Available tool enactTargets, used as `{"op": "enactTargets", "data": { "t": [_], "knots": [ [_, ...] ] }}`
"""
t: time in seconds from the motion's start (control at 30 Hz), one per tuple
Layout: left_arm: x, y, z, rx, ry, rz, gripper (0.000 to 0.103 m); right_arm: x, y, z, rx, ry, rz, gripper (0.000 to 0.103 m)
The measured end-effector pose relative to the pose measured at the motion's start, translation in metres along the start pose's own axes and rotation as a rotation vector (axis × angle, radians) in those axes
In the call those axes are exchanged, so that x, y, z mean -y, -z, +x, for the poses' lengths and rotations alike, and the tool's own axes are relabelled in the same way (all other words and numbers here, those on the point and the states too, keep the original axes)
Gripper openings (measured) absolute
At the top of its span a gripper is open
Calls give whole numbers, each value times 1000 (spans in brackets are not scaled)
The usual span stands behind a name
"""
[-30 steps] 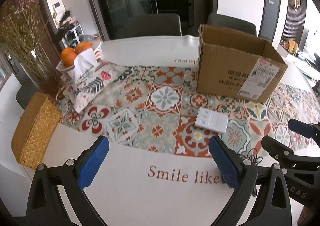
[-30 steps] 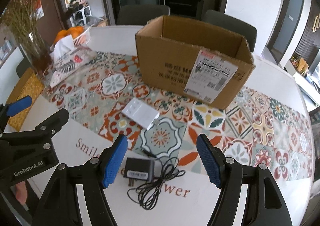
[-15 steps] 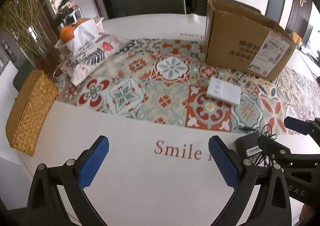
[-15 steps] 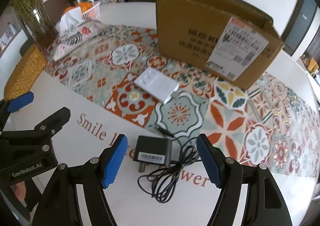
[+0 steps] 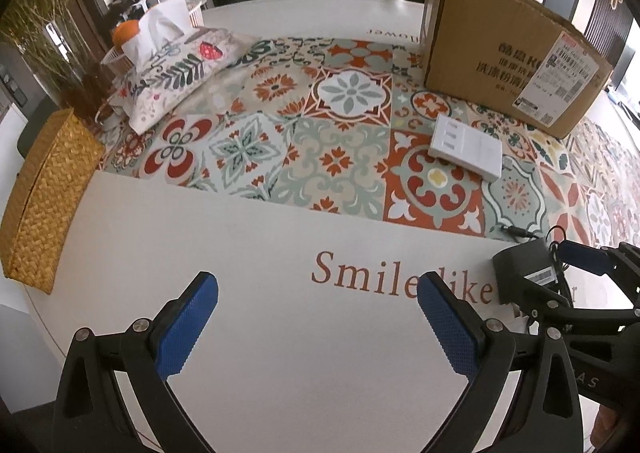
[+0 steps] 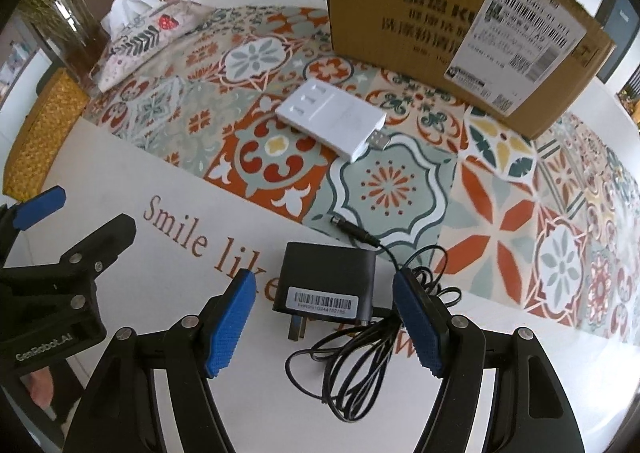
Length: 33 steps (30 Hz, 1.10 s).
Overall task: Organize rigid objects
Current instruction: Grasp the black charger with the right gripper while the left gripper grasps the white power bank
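**A:** Where's the black power adapter [image 6: 326, 279] sitting?

**B:** Flat on the white part of the worktop [image 6: 168, 285], label up, right at the printed lettering. The right hand-held gripper [image 6: 322, 323] is released, its blue pads on either side of the block and touching nothing.

**A:** And the left one?

**B:** The left hand-held gripper [image 5: 316, 327] is spread wide over bare worktop, with nothing between its pads.

**A:** How do you reckon the adapter will handle?

**B:** A stiff plastic block, probably light but dense for its size, smooth-sided, so a bit slippery. I'd clamp across the two long flat sides, around the middle of the body, clear of the plug prongs [image 6: 297, 331] at the near end.

**A:** The cord [image 6: 360, 357]?

**B:** That's the nuisance. It's thin and limp, coiled loosely beside and in front of the block, partly under the right pad. It will likely trail and could snag when lifted.

**A:** Anything else to sort?

**B:** A white USB hub [image 6: 332, 119], rigid and flat, lies on the patterned runner just before the open cardboard box [image 6: 432, 13], presumably where both things belong.
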State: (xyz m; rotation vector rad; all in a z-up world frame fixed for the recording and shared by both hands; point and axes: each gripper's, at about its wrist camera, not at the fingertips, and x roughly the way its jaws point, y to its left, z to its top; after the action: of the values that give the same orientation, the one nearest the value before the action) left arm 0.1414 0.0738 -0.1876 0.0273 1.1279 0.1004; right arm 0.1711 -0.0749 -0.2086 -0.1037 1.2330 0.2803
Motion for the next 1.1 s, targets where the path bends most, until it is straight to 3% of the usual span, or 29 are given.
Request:
{"op": "enactTargets", "data": {
  "t": [0.37, 0.43, 0.73, 1.1],
  "knots": [
    [-1, 1, 17, -42, -19, -2, 102, 0, -1, 21, -29, 21, -5, 70],
    [-1, 1, 18, -46, -24, -3, 102, -2, -1, 23, -33, 21, -11, 62],
    [4, -1, 20, -48, -27, 15, 101, -2, 4, 27, -26, 6, 8, 59],
    [32, -21, 10, 51, 73, 118, 101, 22, 4, -1, 34, 18, 96, 57]
  ]
}}
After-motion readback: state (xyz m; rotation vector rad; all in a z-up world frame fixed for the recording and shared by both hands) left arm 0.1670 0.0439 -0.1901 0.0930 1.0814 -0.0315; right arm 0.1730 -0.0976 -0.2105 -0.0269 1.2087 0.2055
